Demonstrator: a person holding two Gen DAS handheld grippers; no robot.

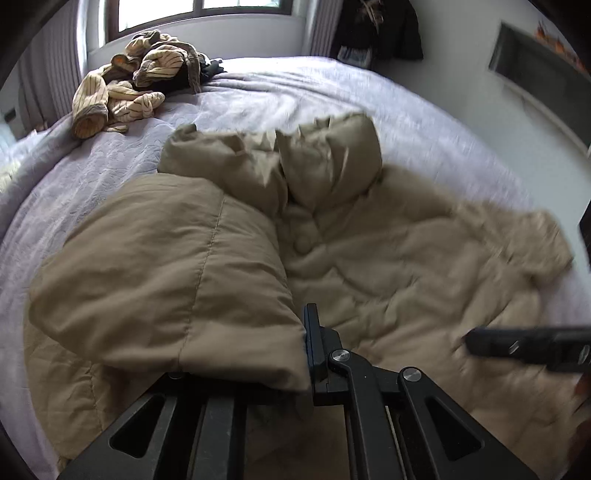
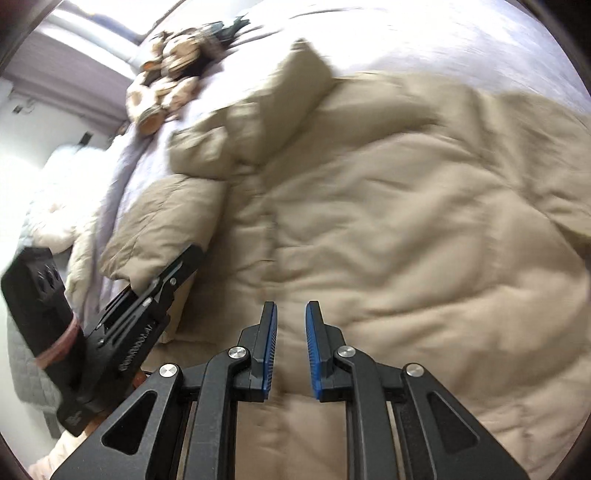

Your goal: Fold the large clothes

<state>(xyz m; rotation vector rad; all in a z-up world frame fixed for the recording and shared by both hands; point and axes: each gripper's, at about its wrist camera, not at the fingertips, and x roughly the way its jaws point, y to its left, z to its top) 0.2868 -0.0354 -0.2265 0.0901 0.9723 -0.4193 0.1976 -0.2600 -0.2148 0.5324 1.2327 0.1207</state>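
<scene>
Left gripper (image 1: 308,354): nearest the left wrist lens, pointing steeply down, clenched on a fold of the tan coat (image 1: 388,266); only one blue-padded finger (image 1: 314,343) in sight, the other buried under the cloth.
Held fold (image 1: 166,280): bulky quilted panel, lifted and draped to the left of the left gripper, hiding the coat beneath it.
Right gripper (image 2: 291,350): angled down over the coat, blue pads apart, nothing between them, released.
Right gripper in the left wrist view (image 1: 532,345): dark blurred bar to the right, cut off by the frame edge.
Left gripper in the right wrist view (image 2: 184,266): to the left, tips pinched on the coat's edge, handle wrapped by a hand (image 2: 62,339), mostly hidden.
Tan coat, place: spread over the bed (image 1: 92,162), directly below and ahead of both grippers, hood (image 1: 332,158) at the far end.
Striped garments (image 1: 136,81): crumpled heap far ahead and left of the left gripper, by the window (image 1: 184,11).
Hard to make out: coat's right side and wall beyond smeared by motion blur; dark items in the far heap unclear.
</scene>
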